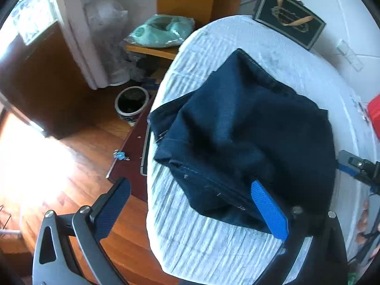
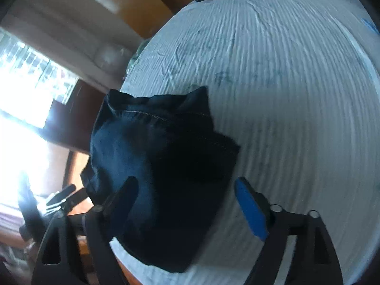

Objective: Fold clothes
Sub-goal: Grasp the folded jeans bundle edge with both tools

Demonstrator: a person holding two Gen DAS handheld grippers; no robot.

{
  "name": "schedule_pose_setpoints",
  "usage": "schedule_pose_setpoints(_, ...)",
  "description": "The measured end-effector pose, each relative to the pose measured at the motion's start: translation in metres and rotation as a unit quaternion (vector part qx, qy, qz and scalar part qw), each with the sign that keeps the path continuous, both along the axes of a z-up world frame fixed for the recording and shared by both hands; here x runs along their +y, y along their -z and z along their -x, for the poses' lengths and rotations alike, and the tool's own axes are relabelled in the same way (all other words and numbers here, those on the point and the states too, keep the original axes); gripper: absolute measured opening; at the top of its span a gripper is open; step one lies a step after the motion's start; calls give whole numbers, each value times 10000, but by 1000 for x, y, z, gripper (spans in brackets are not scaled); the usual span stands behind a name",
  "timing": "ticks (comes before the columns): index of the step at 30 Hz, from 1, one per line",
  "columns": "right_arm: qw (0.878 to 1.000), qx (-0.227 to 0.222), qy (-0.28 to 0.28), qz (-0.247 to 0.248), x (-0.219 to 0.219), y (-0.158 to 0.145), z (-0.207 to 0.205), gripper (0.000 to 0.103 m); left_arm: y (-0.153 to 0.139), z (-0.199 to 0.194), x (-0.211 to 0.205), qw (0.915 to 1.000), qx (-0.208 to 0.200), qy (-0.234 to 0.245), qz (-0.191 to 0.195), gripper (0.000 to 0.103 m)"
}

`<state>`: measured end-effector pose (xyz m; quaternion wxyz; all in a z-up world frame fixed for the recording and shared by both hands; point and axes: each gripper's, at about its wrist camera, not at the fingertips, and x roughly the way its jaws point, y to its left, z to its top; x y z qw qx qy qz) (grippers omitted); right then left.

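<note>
A folded dark blue garment [image 1: 239, 137], apparently denim with pale stitching along its hems, is seen lying on a table covered by a white ribbed cloth [image 1: 213, 244]. In the left wrist view the garment rests near the table's left edge, with one corner reaching slightly past that edge. Its inner folds are lost in shadow, so the number of layers cannot be told.

The left gripper [image 1: 197, 211] is held wide open over the garment's near side. Its blue-padded finger [image 1: 269, 209] lies against or just over the garment's near edge, whether touching cannot be told; the other finger is set off the table, above the wooden floor [image 1: 78, 166]. Nothing is pinched.

The right gripper [image 2: 190, 206] is likewise spread wide, with the garment's near part seen between its fingers and not pressed by the pads. Its dark finger is hard to separate from the dark fabric behind it. In the left wrist view only a small part of it is seen, cut off beyond the garment's right side.

Beyond the garment's far side a dark framed picture [image 1: 289, 16] is partly cut off. A red object [image 1: 374, 116] to the garment's right is clipped by the frame and cannot be identified. The window area is overexposed.
</note>
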<state>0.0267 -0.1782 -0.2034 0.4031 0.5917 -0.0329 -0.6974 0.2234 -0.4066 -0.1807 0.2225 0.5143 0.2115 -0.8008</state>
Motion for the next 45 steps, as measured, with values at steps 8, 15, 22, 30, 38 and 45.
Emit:
schedule_pose_setpoints(8, 9993, 33, 319, -215, -8, 9, -21, 86, 13, 11, -8, 9994, 142, 251, -168, 103)
schedule_pose_setpoints(15, 9985, 163, 447, -284, -12, 8, -29, 86, 21, 24, -6, 9975, 174, 470, -507, 103)
schedule_pose_setpoints(22, 9980, 44, 540, -339, -29, 23, -30, 91, 36, 31, -4, 9971, 207, 442, -592, 103)
schedule_pose_setpoints(30, 9977, 216, 605, -234, -31, 25, -37, 98, 36, 27, -1, 9964, 373, 436, -624, 103)
schedule_pose_setpoints(38, 9980, 197, 596, -5, -25, 18, -31, 71, 43, 26, -15, 9958, 437, 211, -775, 103)
schedule_pose_setpoints(45, 9984, 456, 327, -51, -33, 9, -40, 53, 30, 30, -3, 9972, 268, 525, -458, 87)
